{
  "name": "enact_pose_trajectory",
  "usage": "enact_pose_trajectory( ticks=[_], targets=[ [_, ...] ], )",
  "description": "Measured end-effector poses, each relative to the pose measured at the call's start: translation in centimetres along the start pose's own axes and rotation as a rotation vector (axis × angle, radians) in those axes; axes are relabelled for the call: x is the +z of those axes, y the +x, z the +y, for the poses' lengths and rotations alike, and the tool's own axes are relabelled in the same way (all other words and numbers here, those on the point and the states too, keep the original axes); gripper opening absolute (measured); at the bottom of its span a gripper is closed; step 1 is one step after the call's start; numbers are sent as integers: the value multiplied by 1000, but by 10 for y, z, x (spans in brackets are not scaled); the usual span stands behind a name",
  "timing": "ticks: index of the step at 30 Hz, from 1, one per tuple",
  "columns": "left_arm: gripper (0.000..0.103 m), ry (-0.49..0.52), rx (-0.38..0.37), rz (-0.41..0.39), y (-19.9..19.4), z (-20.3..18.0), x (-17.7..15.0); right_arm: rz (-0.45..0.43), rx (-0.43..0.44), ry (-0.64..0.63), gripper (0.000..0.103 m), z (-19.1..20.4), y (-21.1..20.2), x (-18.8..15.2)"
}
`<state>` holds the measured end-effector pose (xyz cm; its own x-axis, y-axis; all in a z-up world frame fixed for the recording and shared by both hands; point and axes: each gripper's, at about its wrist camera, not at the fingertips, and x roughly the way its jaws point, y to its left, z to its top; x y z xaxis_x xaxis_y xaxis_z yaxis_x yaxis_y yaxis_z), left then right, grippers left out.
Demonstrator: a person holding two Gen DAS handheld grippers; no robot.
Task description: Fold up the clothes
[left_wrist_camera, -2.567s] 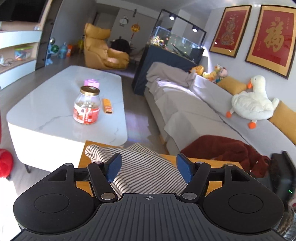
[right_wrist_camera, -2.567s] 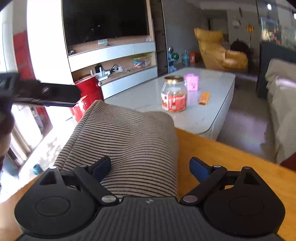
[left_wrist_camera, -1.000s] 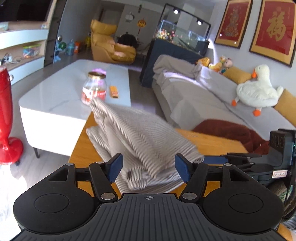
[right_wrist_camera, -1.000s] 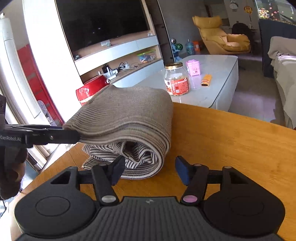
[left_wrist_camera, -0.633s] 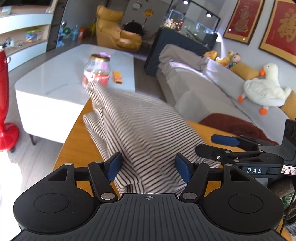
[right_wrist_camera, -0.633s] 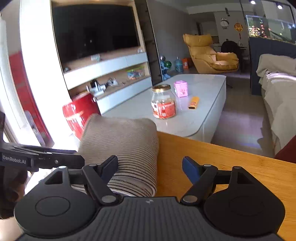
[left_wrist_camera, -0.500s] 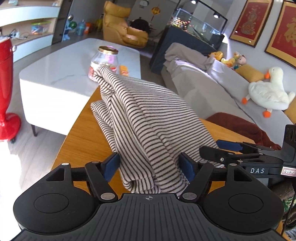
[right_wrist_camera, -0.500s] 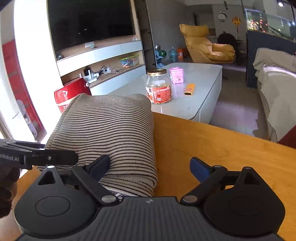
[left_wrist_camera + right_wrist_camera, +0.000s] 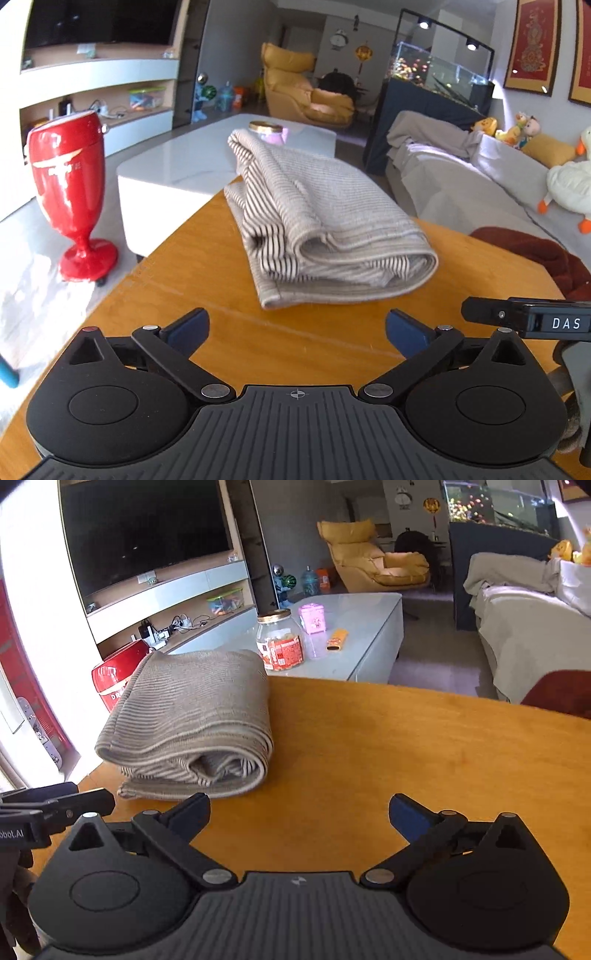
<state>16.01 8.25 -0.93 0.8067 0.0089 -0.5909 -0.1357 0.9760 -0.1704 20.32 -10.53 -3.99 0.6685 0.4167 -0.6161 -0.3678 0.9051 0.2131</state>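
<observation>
Striped beige knit garment [image 9: 325, 218] lies folded into a thick bundle on the wooden worktop [image 9: 229, 295]; its inner layers are hidden. Just short of it, the left hand-held gripper [image 9: 297, 328] and right hand-held gripper [image 9: 299, 812] both hover spread apart, empty.

The folded grey-and-white striped knit garment [image 9: 325, 221] [image 9: 192, 720] is the one obstacle on your orange wooden table [image 9: 229, 332] [image 9: 406, 757]. To its right, bare tabletop gives you open passage as far as the dark red blanket [image 9: 535, 254] at the edge. Beyond the garment, the white marble coffee table [image 9: 362, 627] blocks the far side.
</observation>
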Motion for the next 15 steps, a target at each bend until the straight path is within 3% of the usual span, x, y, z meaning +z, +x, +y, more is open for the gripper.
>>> enact_pose_trajectory(
  ticks=[6,9,15],
  targets=[
    [103,28,120,31,-2,-22,-24,30,-114,-105,103,-9,-15,-31],
    [103,66,199,39,7,-33,-28,17,-115,-177,103,-9,-14,-37],
    [103,34,237,39,16,-36,-21,14,-132,-164,103,-15,-3,-27]
  ],
)
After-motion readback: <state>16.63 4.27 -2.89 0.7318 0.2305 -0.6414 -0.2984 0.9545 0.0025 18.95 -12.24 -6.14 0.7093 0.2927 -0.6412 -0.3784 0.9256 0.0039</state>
